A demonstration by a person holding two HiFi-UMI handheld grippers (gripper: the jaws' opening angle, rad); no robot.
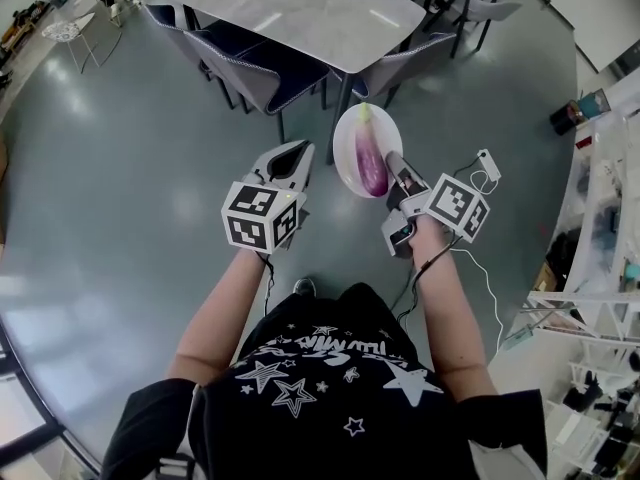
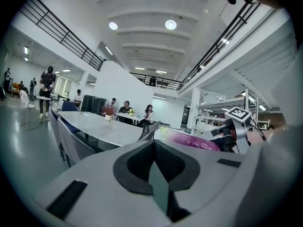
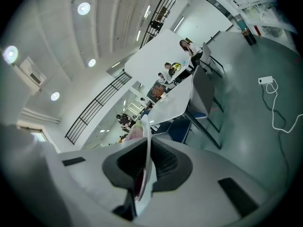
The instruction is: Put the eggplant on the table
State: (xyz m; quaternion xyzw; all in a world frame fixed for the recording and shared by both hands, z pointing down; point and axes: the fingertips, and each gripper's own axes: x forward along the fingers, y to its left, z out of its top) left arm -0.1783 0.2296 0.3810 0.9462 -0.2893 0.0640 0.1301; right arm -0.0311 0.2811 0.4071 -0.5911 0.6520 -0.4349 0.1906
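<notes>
A purple eggplant [image 1: 371, 160] lies on a white plate [image 1: 348, 133] held in the air above the floor, short of the grey table [image 1: 310, 13]. My right gripper [image 1: 397, 175] is shut on the plate's near rim. In the right gripper view the plate [image 3: 147, 145] stands edge-on between the jaws of that gripper [image 3: 142, 174], with the table [image 3: 173, 105] beyond. My left gripper [image 1: 292, 154] hovers left of the plate, shut and holding nothing. In the left gripper view the eggplant [image 2: 191, 141] shows past the shut gripper [image 2: 158, 174].
Grey chairs with blue seats [image 1: 250, 73] stand along the table's near side. A white cable [image 1: 480, 268] trails over the floor on the right, beside metal shelving [image 1: 600, 318]. People sit at a far table [image 2: 128, 111].
</notes>
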